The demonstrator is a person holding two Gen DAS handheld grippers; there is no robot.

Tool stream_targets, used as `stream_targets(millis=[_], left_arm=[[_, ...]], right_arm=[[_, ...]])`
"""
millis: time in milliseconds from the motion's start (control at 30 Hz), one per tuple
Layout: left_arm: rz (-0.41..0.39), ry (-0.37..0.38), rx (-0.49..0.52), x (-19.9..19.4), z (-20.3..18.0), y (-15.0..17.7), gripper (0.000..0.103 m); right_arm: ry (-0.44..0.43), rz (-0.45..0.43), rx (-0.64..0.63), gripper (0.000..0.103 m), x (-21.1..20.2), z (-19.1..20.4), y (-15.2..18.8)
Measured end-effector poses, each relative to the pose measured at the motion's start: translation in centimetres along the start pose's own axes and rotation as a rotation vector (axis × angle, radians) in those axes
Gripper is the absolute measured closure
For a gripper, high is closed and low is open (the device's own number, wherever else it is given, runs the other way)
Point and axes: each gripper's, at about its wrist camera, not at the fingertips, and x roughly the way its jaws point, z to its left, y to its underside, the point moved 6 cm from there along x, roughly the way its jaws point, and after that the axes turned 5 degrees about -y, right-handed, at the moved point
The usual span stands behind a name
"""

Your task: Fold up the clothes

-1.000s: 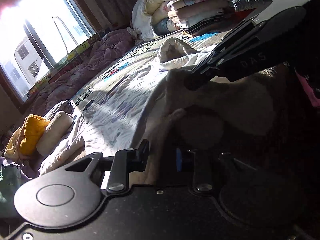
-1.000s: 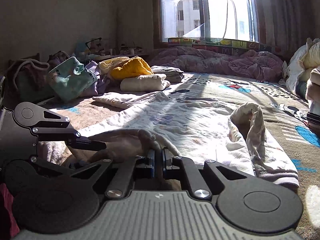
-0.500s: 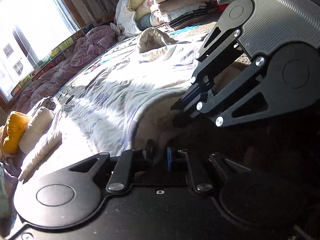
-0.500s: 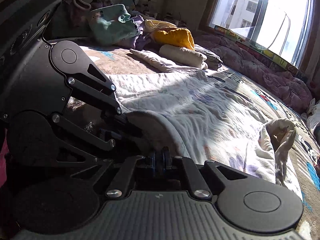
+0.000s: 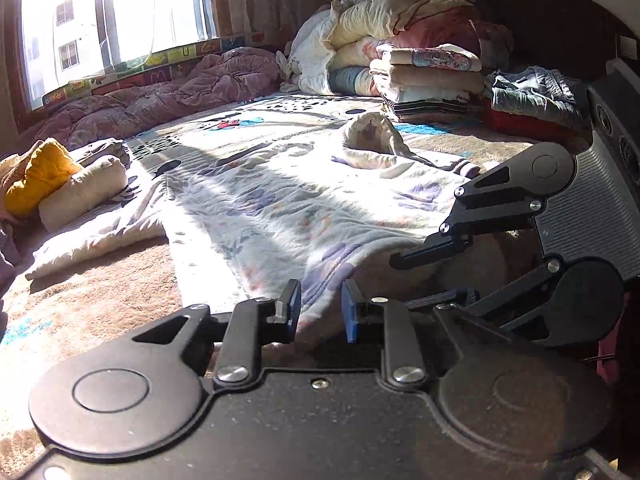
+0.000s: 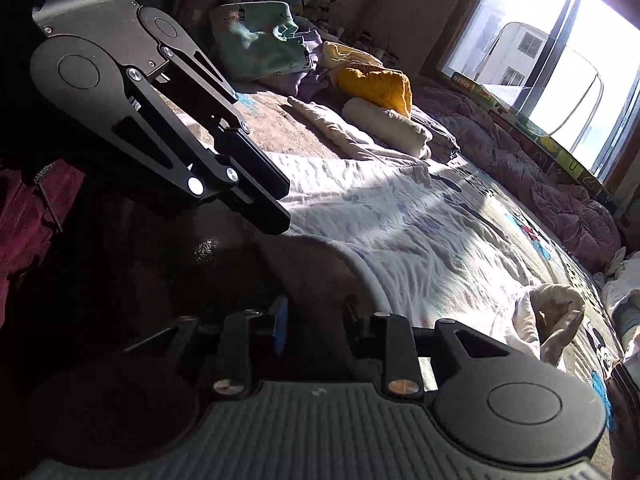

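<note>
Lying left of the left gripper [image 5: 319, 310]: yellow bundle [image 5: 34, 174], cream roll [image 5: 82, 194]. Jaws just opening, slightly parted, gripping nothing; printed white garment [image 5: 288, 208] spreading ahead, hem between pads. Right gripper [image 6: 313, 326] likewise opening, empty, beside it; folded stack [image 5: 430, 80] beyond.

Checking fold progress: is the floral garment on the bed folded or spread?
Partly folded: floral garment mostly lies spread flat, near edge doubled over, plain underside showing; far end bunched.
</note>
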Motion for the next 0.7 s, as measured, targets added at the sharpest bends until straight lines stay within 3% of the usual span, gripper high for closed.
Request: stream_targets(millis=[67, 167, 200, 267, 300, 333, 467, 500, 567, 633, 700], left_arm=[[-0.002, -0.063, -0.129, 0.2, 1.9, -0.3, 0.070], [0.063, -0.166, -0.290, 1.2, 4.6, 0.7, 0.052], [0.094, -0.194, -0.352, 1.6, 5.6, 1.3, 0.047], [0.143, -0.214, -0.456, 2.2, 6.9, 2.4, 0.048], [0.152, -0.184, -0.486, 2.4, 7.0, 2.8, 0.061], [0.158, -0.172, -0.483, 2.4, 7.1, 2.9, 0.093], [0.198, -0.194, -0.412, 2.1, 6.6, 2.8, 0.089], [0.208, -0.181, -0.384, 2.1, 6.3, 2.9, 0.082], [0.164, -0.219, -0.341, 1.1, 6.1, 2.1, 0.061], [0.059, -0.232, -0.306, -0.3, 5.8, 0.6, 0.058], [0.009, -0.199, -0.290, -0.6, 5.2, -0.5, 0.058]], right_arm=[[0.026, -0.028, 0.009, 0.056, 0.5, -0.2, -0.2], [-0.042, 0.022, 0.076, 0.049, 2.9, -0.3, 1.1], [-0.053, -0.010, 0.098, 0.049, 2.9, -0.4, 1.4], [-0.056, 0.000, 0.097, 0.049, 2.3, -0.3, 1.4], [-0.057, 0.005, 0.095, 0.049, 2.0, -0.2, 1.4], [-0.046, 0.007, 0.079, 0.049, 1.7, 0.3, 1.4], [-0.071, -0.010, 0.102, 0.052, -0.7, 0.5, 1.0], [-0.080, -0.022, 0.108, 0.054, -1.6, 0.4, 0.8], [-0.091, -0.069, 0.144, 0.056, -3.5, -0.1, 0.4], [-0.075, -0.151, 0.225, 0.059, -5.5, -1.9, -0.1], [0.025, -0.202, 0.312, 0.061, -6.2, -4.4, 0.1]])
